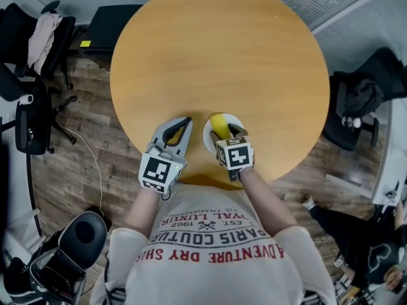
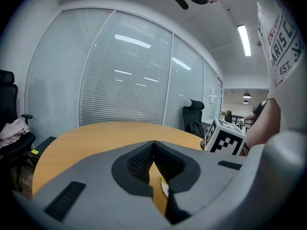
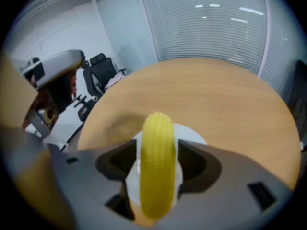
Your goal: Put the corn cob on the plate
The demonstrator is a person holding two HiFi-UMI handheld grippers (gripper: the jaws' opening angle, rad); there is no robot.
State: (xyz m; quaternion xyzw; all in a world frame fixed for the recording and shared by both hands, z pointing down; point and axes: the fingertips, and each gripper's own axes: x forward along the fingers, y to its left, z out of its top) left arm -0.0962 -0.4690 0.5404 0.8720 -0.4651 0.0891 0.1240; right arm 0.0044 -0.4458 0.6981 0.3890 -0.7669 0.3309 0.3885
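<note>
A yellow corn cob [image 1: 219,124] sits between the jaws of my right gripper [image 1: 226,132], which is shut on it. The cob hangs just over a small white plate [image 1: 208,138] near the front edge of the round wooden table [image 1: 216,49]. In the right gripper view the corn cob [image 3: 156,162] stands lengthwise in my right gripper [image 3: 156,150], with the plate [image 3: 192,135] under and behind it. My left gripper [image 1: 186,121] rests shut and empty just left of the plate. In its own view, my left gripper [image 2: 153,143] shows a sliver of the plate [image 2: 164,188].
Office chairs stand to the left [image 1: 32,107] and right [image 1: 359,100] of the table on the wood floor. A black bag [image 1: 76,240] lies at the lower left. The person's torso is close against the table's front edge.
</note>
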